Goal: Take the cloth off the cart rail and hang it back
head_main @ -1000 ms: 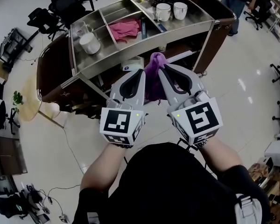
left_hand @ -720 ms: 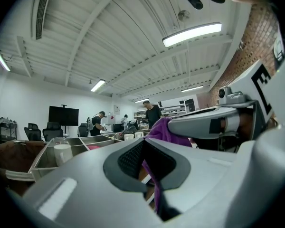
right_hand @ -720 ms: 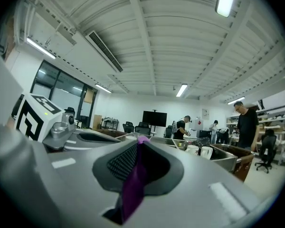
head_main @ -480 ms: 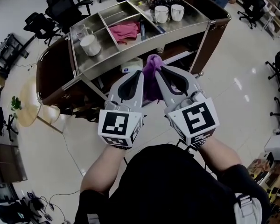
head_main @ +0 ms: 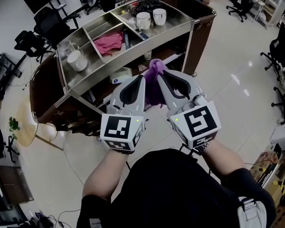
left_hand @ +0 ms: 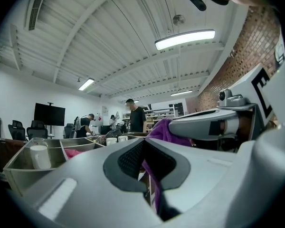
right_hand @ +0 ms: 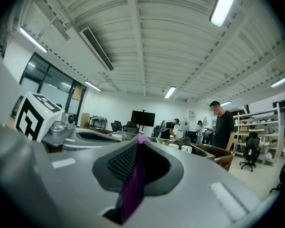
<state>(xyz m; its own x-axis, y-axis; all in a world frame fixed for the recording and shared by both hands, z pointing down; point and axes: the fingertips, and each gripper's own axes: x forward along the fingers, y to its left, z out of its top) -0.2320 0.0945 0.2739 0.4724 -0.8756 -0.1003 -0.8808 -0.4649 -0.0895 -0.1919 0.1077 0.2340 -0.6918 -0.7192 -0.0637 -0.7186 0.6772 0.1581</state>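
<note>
Since the earlier frame the cart [head_main: 128,55] has shifted toward the upper left, purple cloth [head_main: 153,84] at centre just in front of it, left claw [head_main: 142,77] and right claw [head_main: 163,73] both clenched on the cloth

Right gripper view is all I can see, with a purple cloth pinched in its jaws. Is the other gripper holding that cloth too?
Observer: Yes. The left gripper is shut on the same purple cloth.
Operator: Where is the cloth relative to the cart?
Observer: In the head view it is bunched between the left gripper and the right gripper, on your side of the cart. I can't tell whether it touches the rail.
Operator: Any other cloth around?
Observer: A pink cloth lies in a middle compartment of the cart's top tray.
</note>
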